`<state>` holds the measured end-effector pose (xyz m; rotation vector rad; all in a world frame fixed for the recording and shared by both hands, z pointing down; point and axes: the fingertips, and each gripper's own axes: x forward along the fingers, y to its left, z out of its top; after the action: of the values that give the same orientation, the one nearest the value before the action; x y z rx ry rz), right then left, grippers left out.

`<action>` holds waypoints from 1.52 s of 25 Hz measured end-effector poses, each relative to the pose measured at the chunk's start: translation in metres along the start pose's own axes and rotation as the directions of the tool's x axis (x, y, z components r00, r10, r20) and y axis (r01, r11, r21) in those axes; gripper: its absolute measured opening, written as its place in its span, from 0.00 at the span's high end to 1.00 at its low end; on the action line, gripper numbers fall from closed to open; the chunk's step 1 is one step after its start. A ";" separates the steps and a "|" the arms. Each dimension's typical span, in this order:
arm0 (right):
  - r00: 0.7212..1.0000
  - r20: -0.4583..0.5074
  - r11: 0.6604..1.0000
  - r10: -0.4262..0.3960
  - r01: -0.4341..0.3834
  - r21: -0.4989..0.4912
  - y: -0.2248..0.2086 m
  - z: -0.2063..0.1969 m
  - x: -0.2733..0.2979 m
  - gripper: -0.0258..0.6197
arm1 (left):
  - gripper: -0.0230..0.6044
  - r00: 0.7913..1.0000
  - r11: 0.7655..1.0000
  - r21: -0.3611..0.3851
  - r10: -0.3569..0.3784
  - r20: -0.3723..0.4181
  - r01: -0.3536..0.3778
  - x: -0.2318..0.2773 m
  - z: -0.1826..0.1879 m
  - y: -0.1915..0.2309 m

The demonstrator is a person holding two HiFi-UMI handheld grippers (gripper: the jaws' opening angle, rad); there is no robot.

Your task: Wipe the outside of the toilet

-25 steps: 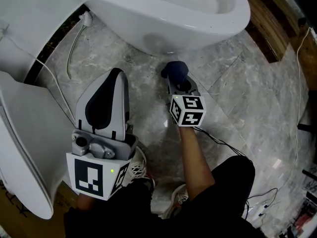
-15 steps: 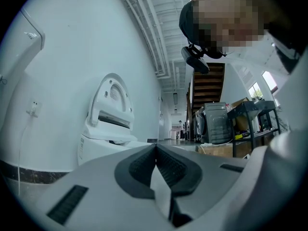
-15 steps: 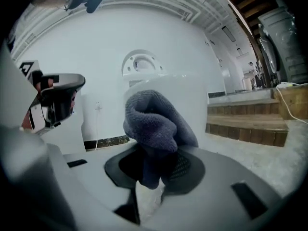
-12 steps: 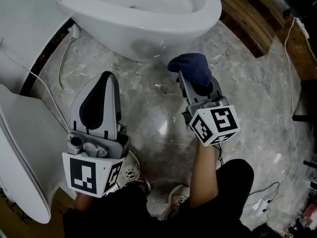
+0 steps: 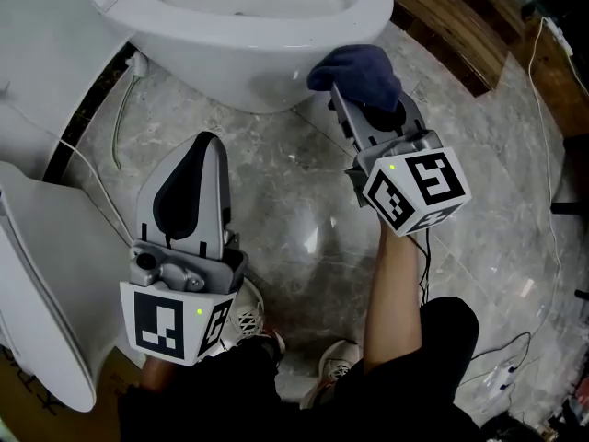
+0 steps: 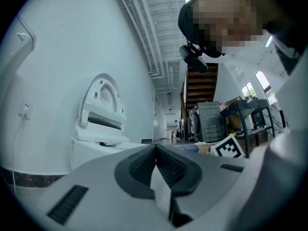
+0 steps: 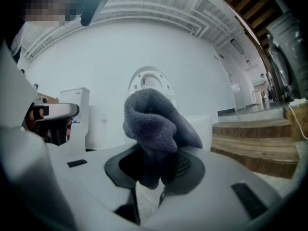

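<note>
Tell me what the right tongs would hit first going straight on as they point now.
Most likely the toilet bowl, on its outer wall; the dark blue cloth clamped in the right tongs would touch first. They look close from above, but depth is unclear.

Marble floor (image 5: 304, 187) — toilet (image 5: 235, 58), loose cables (image 5: 116, 132)

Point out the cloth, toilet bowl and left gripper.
cloth (image 5: 361, 72), head view, middle of the bunched fabric.
toilet bowl (image 5: 207, 55), head view, outer front wall.
left gripper (image 5: 210, 142), head view, tip of its closed jaws.
</note>
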<state>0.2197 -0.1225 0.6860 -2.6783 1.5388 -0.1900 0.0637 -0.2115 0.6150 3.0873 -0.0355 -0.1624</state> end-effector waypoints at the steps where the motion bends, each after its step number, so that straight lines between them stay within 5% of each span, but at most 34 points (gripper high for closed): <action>1: 1.000 -0.005 1.000 0.013 -0.013 -0.021 0.000 -0.002 0.005 0.81 | 0.95 1.000 1.000 0.003 -0.001 -0.001 0.001 0.000 0.000 -0.001; 15: 0.997 0.034 0.997 0.067 -0.065 -0.037 -0.003 -0.015 0.016 0.81 | 0.95 1.000 1.000 -0.005 -0.015 -0.007 0.015 0.015 -0.005 -0.003; 38: 0.996 -0.090 1.000 -0.005 0.005 -0.001 -0.020 -0.126 0.044 0.81 | 0.95 0.999 0.999 -0.037 -0.004 -0.055 0.002 0.018 -0.035 0.018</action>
<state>0.2426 -0.1481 0.8167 -2.7101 1.5566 -0.3149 0.0848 -0.2287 0.6483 3.0534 -0.0253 -0.0778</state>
